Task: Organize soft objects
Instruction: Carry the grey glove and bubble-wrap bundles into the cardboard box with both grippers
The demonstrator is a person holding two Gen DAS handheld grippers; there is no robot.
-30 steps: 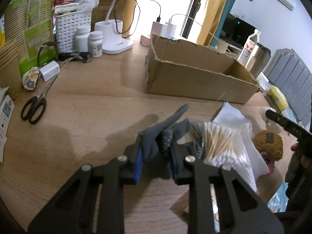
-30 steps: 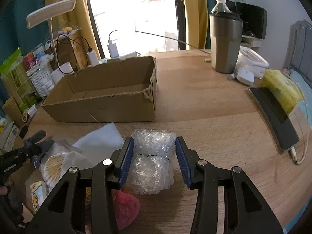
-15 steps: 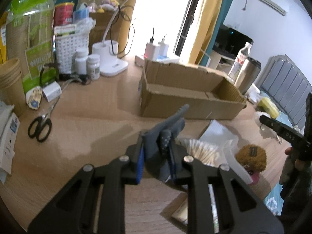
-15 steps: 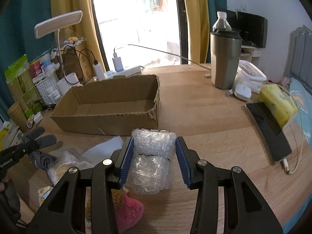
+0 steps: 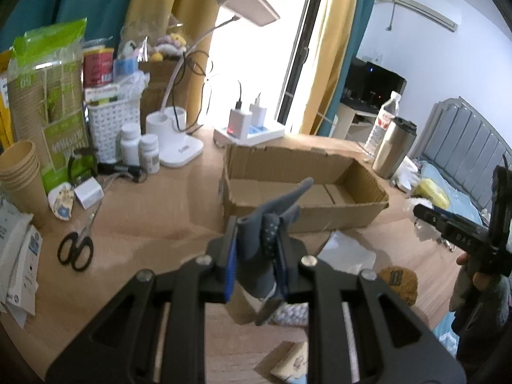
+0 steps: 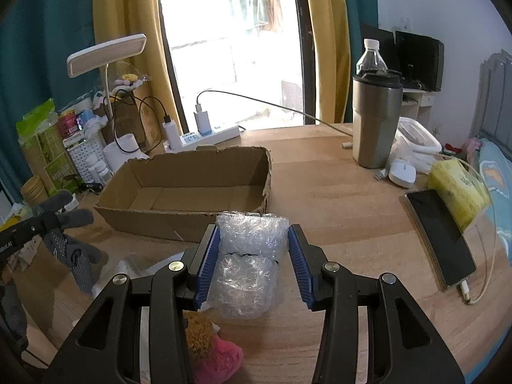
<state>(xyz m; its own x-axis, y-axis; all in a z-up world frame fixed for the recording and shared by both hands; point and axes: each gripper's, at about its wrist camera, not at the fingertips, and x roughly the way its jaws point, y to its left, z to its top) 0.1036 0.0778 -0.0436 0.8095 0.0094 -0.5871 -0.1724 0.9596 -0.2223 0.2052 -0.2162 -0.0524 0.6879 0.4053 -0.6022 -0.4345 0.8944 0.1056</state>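
My left gripper (image 5: 256, 249) is shut on a grey glove (image 5: 265, 233) and holds it in the air above the table, short of the open cardboard box (image 5: 304, 188). The glove also shows at the left of the right wrist view (image 6: 68, 236). My right gripper (image 6: 254, 256) is shut on a roll of bubble wrap (image 6: 249, 256), raised in front of the box (image 6: 192, 185), which looks empty. A brown and pink plush toy (image 6: 208, 345) lies on the table under the right gripper; it also shows in the left wrist view (image 5: 398, 283).
Scissors (image 5: 76, 249), paper cups (image 5: 19, 172), pill bottles (image 5: 140, 150), a white basket (image 5: 112, 121) and a lamp base (image 5: 172, 140) stand at the left. A steel tumbler (image 6: 376, 121), mouse (image 6: 401, 176), phone (image 6: 438, 233) and yellow pack (image 6: 457, 188) are at the right. White foam sheet (image 5: 347, 252) lies below.
Both grippers have risen with their loads. The glove has come off the table and now hangs in the air. The box's inside is now visible from above.
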